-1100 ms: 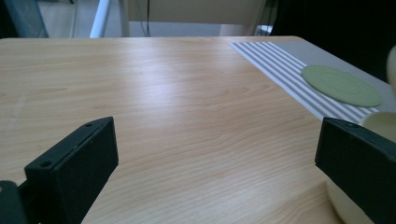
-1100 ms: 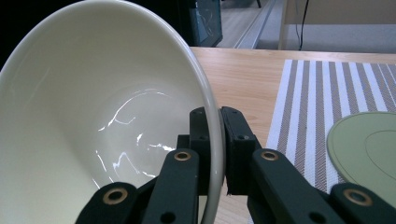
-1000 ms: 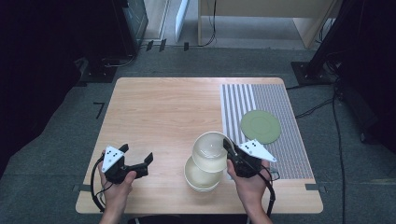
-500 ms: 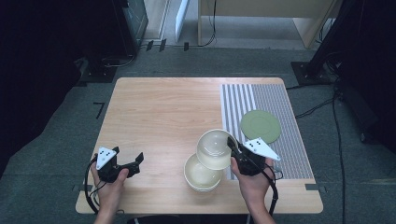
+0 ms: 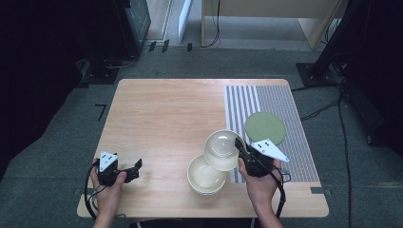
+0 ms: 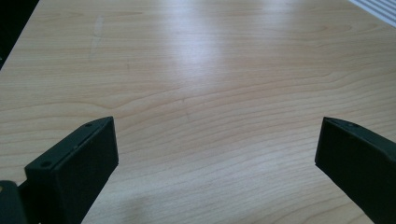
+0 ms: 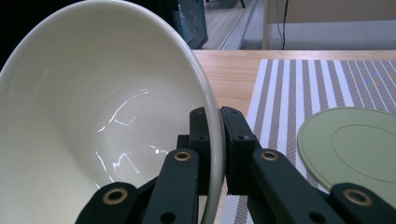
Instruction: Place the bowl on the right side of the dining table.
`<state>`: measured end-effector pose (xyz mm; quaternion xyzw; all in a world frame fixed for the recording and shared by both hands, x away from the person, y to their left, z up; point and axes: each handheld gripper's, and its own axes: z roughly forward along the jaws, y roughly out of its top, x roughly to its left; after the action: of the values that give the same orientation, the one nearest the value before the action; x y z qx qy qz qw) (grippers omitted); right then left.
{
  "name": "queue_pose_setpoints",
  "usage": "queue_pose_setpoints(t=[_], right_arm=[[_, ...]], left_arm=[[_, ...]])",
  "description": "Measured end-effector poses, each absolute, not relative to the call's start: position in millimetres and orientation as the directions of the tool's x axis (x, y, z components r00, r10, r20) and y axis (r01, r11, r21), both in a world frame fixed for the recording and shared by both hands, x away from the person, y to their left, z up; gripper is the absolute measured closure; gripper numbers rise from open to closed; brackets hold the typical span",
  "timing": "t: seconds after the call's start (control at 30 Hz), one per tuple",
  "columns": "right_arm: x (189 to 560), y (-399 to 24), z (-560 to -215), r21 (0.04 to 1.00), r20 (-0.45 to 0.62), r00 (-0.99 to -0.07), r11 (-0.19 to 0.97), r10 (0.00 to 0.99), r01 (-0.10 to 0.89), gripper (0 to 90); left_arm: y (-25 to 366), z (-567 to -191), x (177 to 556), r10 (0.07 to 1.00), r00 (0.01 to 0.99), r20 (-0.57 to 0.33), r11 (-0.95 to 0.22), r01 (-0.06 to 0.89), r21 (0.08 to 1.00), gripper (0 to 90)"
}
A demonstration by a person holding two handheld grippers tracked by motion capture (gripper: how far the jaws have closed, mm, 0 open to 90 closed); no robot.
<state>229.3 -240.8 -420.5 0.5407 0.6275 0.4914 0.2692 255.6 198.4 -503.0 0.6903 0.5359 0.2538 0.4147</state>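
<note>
The right hand-held gripper (image 7: 214, 135) clamps the rim of a tilted, glossy cream ceramic bowl (image 7: 93, 121) above a second cream bowl (image 5: 205, 175), while the left hand-held gripper (image 6: 215, 154) hangs apart over the bare wooden surface (image 6: 201, 70).

The high view looks forward and down over the whole desk (image 5: 166, 109). Each gripper view looks low along its own jaws, close to the desk; all three share its wood.

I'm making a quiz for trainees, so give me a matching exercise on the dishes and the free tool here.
Things:
1. upper bowl
2. lower bowl
3. green plate
4. left tool

States:
A. lies on the striped mat
B. open, nothing between its jaws
C. tilted, rim pinched by the right tool
D. sits on the bare wood

Pairs: 1-C, 2-D, 3-A, 4-B
</note>
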Motion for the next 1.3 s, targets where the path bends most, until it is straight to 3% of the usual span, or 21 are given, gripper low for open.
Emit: queue_pose_setpoints(t=[0.37,1.3], right_arm=[[232.4,-248.9,-421.8,0.906,0.199,-0.248,-0.082,0.948,0.415,84.8],[237.6,-278.9,-420.5,0.903,0.224,-0.168,-0.139,0.960,0.407,84.8]], left_arm=[[193.3,-511.8,258.2,0.957,0.291,-0.025,-0.152,0.569,0.808,0.0],[193.0,-517.5,265.6,0.966,0.256,-0.025,-0.153,0.649,0.745,0.0]])
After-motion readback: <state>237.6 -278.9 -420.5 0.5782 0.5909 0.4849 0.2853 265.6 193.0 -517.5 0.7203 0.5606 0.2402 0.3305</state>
